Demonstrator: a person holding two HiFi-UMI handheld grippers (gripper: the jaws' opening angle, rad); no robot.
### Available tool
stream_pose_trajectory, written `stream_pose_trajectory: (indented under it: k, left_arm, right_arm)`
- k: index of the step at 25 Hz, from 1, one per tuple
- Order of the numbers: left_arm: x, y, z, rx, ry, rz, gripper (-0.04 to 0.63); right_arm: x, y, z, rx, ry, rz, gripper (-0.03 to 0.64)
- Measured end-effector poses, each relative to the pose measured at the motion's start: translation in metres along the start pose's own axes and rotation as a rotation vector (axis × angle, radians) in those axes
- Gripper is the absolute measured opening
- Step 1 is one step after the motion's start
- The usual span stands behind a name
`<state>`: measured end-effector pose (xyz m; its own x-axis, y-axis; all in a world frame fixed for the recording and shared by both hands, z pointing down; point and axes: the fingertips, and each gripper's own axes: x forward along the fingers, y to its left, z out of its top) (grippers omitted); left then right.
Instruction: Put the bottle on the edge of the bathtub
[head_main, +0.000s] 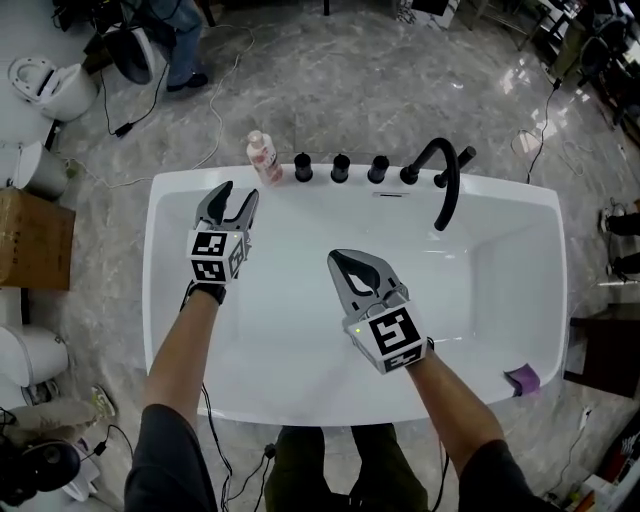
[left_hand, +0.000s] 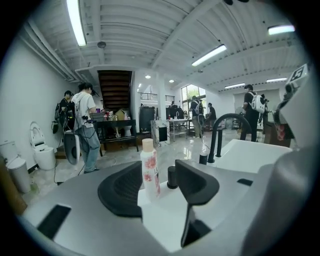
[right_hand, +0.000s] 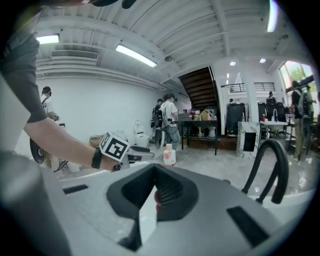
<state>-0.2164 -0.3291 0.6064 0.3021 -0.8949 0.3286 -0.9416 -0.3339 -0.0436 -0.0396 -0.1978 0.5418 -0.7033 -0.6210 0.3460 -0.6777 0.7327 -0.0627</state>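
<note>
Head view, looking steeply down on the white bathtub (head_main: 500, 186). The bottle (head_main: 263, 158) stands on the far rim, just beside the leftmost of three black knobs (head_main: 340, 167). It has a pale body with pink flower print and a light cap. A black curved faucet (head_main: 447, 186) sits further right on the same rim.

Your left gripper (head_main: 237, 192) hangs over the tub's far left corner with its tips pointed at the bottle. The jaws stand apart with nothing pressed between the pads. The bottle is near the tips but ahead of them, not touching. In the left gripper view the bottle is upright on the rim and shows in the gap between the two dark jaws, closer to the left one.

Your right gripper (head_main: 350, 262) is over the middle of the basin, well apart from the bottle. Its jaws are brought together at the tips and grip nothing. The right gripper view shows the bottle small and far off, on the rim beyond your left forearm.

A small purple item (head_main: 523, 378) lies on the near right rim. Toilets (head_main: 45, 85) stand on the marble floor to the left.
</note>
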Motion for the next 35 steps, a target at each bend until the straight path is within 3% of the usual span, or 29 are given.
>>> stream_pose_trajectory:
  k: [1,13,24,35]
  left_arm:
    - [-0.009,-0.002,0.005,-0.002,0.001,0.002,0.193]
    - [-0.122,-0.042,0.074,-0.074,0.018,0.0,0.124]
    - [-0.212,-0.1,0.135,-0.023,0.033,-0.014,0.026]
    - [-0.283,-0.147,0.187,-0.031,0.008,-0.014,0.002]
  right_arm:
    - [-0.002,0.002,0.005,-0.003,0.0,0.001,0.0]
    - [-0.044,0.041,0.078,-0.025,-0.016,0.059,0.0]
    - [-0.101,0.075,0.131,-0.022,-0.014,0.093,0.0]
    - [-0.161,0.102,0.173,0.001,-0.049,0.104,0.0]
